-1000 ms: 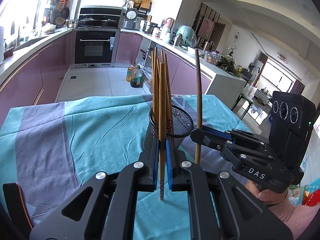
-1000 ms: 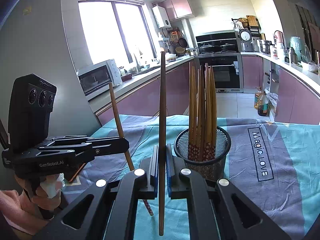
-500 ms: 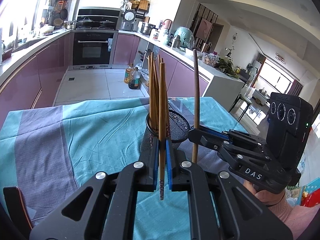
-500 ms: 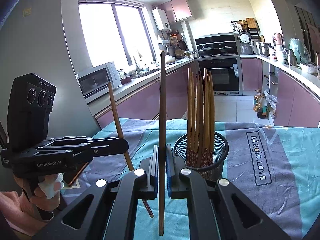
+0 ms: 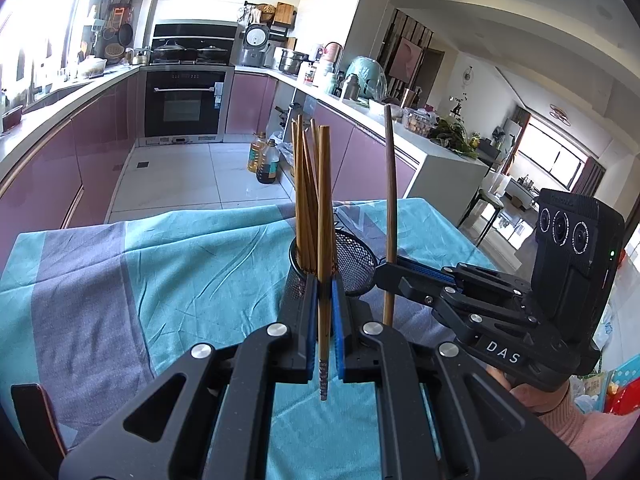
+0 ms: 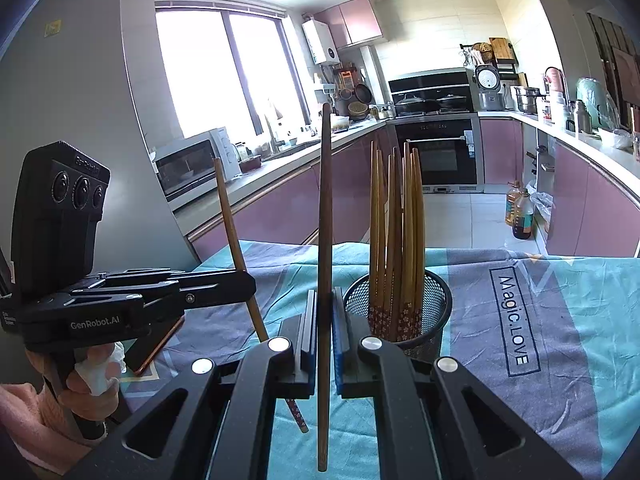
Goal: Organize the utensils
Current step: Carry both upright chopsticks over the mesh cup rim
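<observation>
The table under its teal-and-grey cloth (image 6: 568, 320) carries the black wire-mesh cup (image 6: 400, 312), w/ a bunch of light wooden chopsticks (image 6: 396, 232) standing in it, patterned ends down. The left gripper (image 5: 324, 320) is clenched on one light wooden chopstick (image 5: 324, 208), upright, just in front of the cup. The right gripper (image 6: 325, 332) is clamped on a darker brown chopstick (image 6: 326, 208), also near vertical, just left of the cup from its own cam.

To do this well, I'd say: lift each stick so its lower tip clears the rim, centre it over the opening, lower straight, then let go. One hand at a time, probably, so the sticks don't clash or nudge the bunch.

The right view shows the cup's full rim & stick bottoms, plus a dark phone-like slab (image 6: 154, 344) on the cloth beneath the left tool; the left view hides most of the cup behind its jaws, but shows the right tool's side.
</observation>
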### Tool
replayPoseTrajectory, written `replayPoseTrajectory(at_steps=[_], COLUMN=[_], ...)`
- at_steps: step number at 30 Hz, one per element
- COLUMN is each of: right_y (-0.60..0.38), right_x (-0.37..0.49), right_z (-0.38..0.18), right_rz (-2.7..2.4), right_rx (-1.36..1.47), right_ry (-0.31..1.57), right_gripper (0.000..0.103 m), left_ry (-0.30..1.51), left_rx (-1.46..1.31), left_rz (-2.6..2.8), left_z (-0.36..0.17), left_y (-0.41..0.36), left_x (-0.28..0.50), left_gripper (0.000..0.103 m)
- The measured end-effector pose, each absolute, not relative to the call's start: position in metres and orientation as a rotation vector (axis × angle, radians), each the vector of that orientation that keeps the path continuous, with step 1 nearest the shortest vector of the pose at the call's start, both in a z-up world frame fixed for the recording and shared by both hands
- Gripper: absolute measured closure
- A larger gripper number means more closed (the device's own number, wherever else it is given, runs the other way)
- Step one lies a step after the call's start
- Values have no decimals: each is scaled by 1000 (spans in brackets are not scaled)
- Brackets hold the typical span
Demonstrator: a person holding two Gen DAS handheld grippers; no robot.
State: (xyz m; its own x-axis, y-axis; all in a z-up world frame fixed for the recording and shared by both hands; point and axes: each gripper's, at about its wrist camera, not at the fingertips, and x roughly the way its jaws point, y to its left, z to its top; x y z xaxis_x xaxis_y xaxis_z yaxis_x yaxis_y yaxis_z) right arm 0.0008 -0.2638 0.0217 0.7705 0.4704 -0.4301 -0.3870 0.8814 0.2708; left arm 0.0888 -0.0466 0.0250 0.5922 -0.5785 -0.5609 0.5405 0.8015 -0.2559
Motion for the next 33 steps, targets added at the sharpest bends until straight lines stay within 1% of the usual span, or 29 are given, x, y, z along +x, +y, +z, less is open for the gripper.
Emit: replayPoseTrajectory(at_steps=[33], right_y=[-272], right_x=[16], right_z=[41], right_rz=[455], right_rx=[179], right_ry=[453], right_gripper=[97], left_ry=[628], left_rx=[-52], left_rz=[-667], left_z=[43], left_y=[-47], left_x=[89], left_gripper=[95])
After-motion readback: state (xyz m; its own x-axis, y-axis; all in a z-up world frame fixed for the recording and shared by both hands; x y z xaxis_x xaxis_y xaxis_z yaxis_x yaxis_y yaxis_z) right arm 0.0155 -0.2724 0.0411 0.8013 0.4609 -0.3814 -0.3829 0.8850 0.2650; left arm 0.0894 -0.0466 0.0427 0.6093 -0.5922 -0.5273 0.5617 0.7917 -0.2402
